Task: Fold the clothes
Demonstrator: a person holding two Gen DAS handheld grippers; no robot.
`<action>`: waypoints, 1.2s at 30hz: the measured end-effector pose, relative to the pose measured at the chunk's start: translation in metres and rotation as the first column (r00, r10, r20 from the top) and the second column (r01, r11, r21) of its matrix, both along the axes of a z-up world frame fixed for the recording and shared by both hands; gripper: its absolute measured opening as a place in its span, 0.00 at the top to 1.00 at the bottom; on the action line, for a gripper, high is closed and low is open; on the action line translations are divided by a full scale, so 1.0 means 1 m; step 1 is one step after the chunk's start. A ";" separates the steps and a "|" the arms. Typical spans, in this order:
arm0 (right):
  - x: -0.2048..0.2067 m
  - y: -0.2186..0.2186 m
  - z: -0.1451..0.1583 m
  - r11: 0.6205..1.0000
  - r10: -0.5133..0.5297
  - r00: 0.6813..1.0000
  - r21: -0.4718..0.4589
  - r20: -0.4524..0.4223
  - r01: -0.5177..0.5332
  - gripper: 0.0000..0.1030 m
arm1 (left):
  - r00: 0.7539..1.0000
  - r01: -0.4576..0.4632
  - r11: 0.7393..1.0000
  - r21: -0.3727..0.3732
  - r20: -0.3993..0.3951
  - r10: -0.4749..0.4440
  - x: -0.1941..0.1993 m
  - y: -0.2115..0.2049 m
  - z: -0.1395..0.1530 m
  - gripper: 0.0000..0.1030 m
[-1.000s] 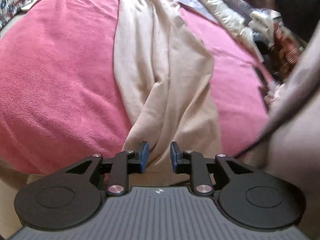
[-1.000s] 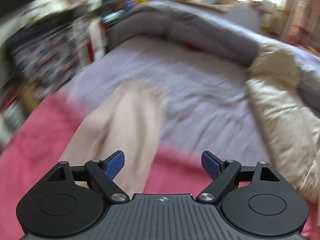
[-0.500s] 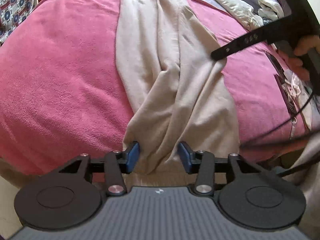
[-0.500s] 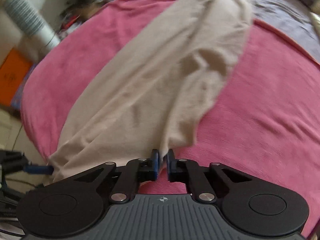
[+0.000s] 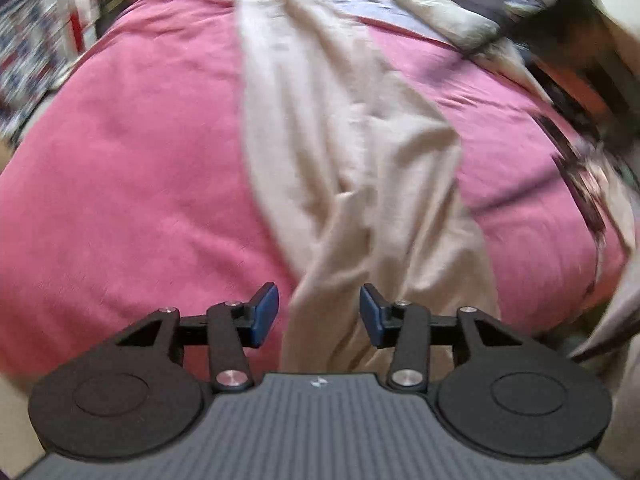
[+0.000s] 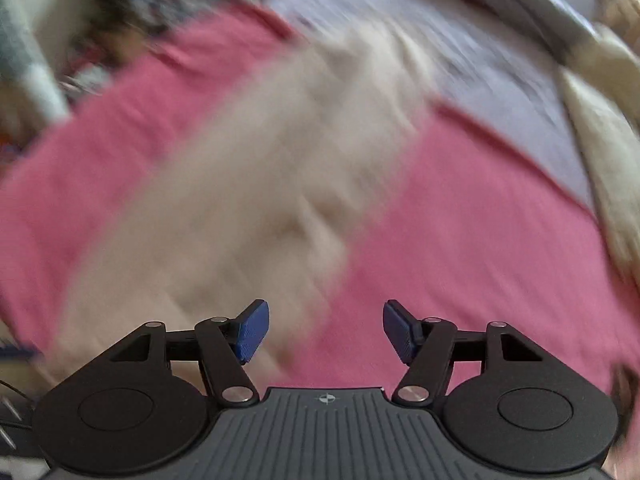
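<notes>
Beige garment [image 5: 352, 152], pink blanket [image 5: 132, 168], blue-padded claws.

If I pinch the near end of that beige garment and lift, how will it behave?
Probably floppy: the beige garment lies in soft folds on the pink blanket, so it should sag and trail. It looks thin, likely light. One pinch may gather only one layer of the bunched near end.

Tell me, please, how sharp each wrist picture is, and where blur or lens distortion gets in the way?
Left wrist view: the beige garment and pink blanket are mildly soft, their folds readable; the edges smear and the fisheye bows the bed. Right wrist view: heavy motion blur streaks the garment and blanket; only the right hand-held gripper is crisp.
</notes>
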State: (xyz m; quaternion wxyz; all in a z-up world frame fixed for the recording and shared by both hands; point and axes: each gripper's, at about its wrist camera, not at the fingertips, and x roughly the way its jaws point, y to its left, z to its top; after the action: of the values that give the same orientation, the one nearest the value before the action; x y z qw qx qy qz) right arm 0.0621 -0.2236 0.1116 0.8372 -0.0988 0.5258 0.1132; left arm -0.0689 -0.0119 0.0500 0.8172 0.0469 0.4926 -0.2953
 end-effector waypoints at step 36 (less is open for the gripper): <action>0.079 0.083 -0.020 0.979 0.120 0.993 0.167 -0.005 -0.117 0.37 | 0.936 -0.242 0.956 -0.167 -0.301 0.184 0.007 0.031 -0.017 1.00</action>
State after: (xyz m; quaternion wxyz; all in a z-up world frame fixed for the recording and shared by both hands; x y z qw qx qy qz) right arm 0.1412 -0.1406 0.0912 0.8304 -0.0587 0.5139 0.2071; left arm -0.0615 0.0186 0.0334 0.7663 -0.1327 0.5739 -0.2565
